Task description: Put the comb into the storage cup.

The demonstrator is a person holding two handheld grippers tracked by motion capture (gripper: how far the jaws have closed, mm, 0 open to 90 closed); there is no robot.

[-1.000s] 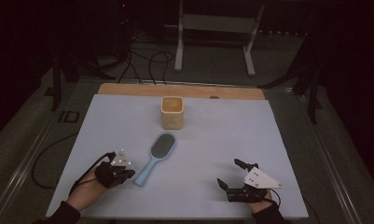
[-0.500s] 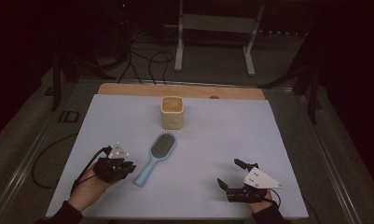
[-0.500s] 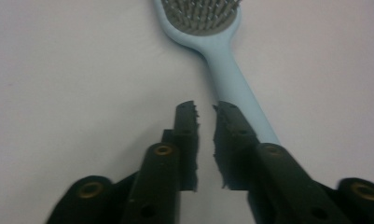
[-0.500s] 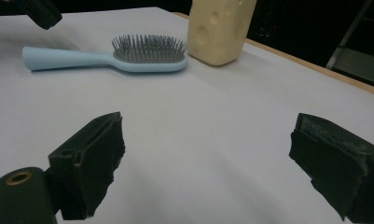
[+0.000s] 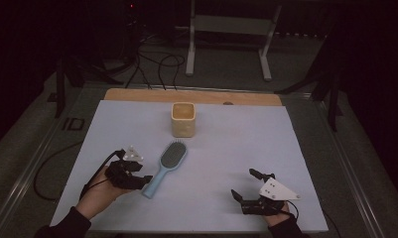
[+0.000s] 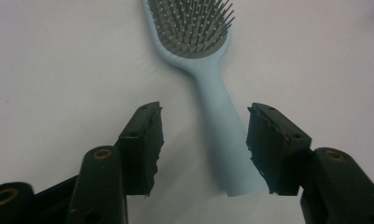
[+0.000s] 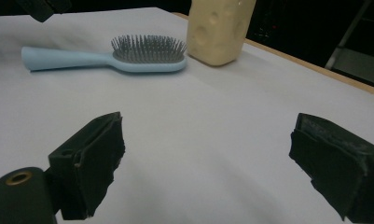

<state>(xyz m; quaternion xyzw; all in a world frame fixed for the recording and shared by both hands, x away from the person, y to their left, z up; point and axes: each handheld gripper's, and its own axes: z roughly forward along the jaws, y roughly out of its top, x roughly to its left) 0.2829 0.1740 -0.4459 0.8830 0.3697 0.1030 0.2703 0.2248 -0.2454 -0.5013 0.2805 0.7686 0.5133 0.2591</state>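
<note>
A light blue hairbrush (image 5: 166, 163) lies bristles up on the white table top (image 5: 236, 144), its handle pointing to the near left. My left gripper (image 5: 140, 174) sits just left of the handle end. In the left gripper view it (image 6: 204, 128) is open, with the handle (image 6: 219, 126) running between the jaws, close to the right one and untouched. At the near right, my right gripper (image 5: 244, 183) rests open with nothing in it. The right gripper view (image 7: 208, 154) shows bare table between its jaws and the hairbrush (image 7: 128, 58) farther off.
A cream cup with dimpled sides (image 5: 183, 119) stands upright behind the brush head; it also shows as the cup (image 7: 219, 28) beside the brush in the right gripper view. A wooden strip (image 5: 191, 95) runs along the table's far edge. Cables and a metal stand lie on the floor beyond.
My left gripper has edged slightly forward and right, closer to the brush handle. The right gripper, brush and cup have stayed still.
</note>
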